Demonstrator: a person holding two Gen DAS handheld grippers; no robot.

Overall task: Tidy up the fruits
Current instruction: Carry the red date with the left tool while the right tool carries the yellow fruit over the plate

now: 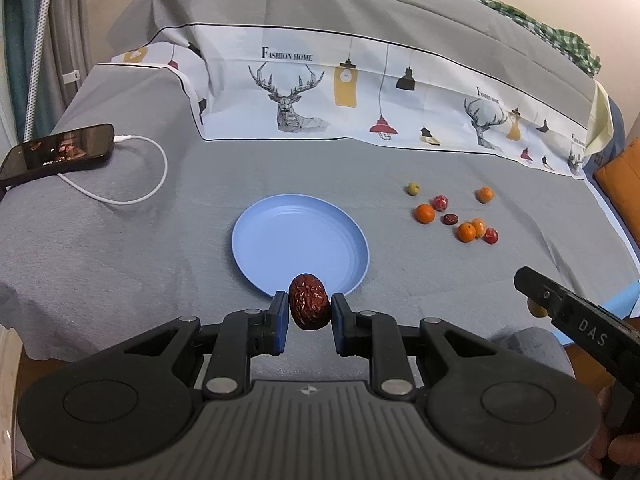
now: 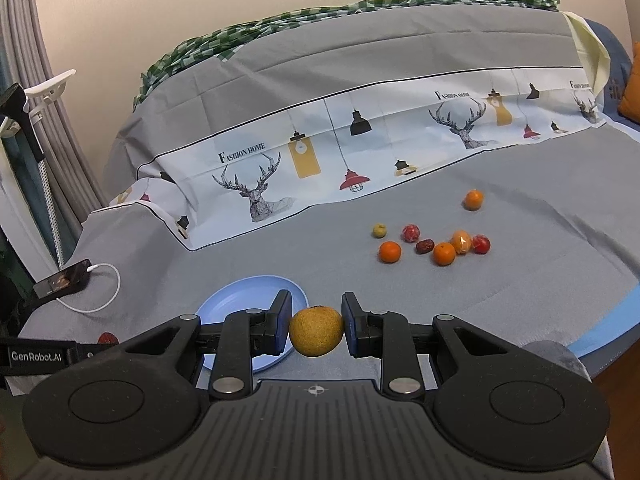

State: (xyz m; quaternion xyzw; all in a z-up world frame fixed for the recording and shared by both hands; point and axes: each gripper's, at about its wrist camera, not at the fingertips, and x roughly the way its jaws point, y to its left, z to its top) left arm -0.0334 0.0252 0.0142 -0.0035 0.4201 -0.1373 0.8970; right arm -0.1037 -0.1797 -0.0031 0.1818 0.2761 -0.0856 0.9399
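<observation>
My left gripper is shut on a wrinkled dark red date, held just above the near rim of the empty blue plate. My right gripper is shut on a small yellow-brown pear, to the right of the plate. Several small fruits lie loose on the grey cloth to the right: oranges, a red fruit, a dark date and a greenish one. The same cluster shows in the right wrist view. In the left wrist view the right gripper juts in at the right edge.
A phone with a white charging cable lies at the left on the grey cloth. A printed deer-pattern cloth rises behind the plate. An orange cushion sits at the far right. The cloth's edge drops off near me.
</observation>
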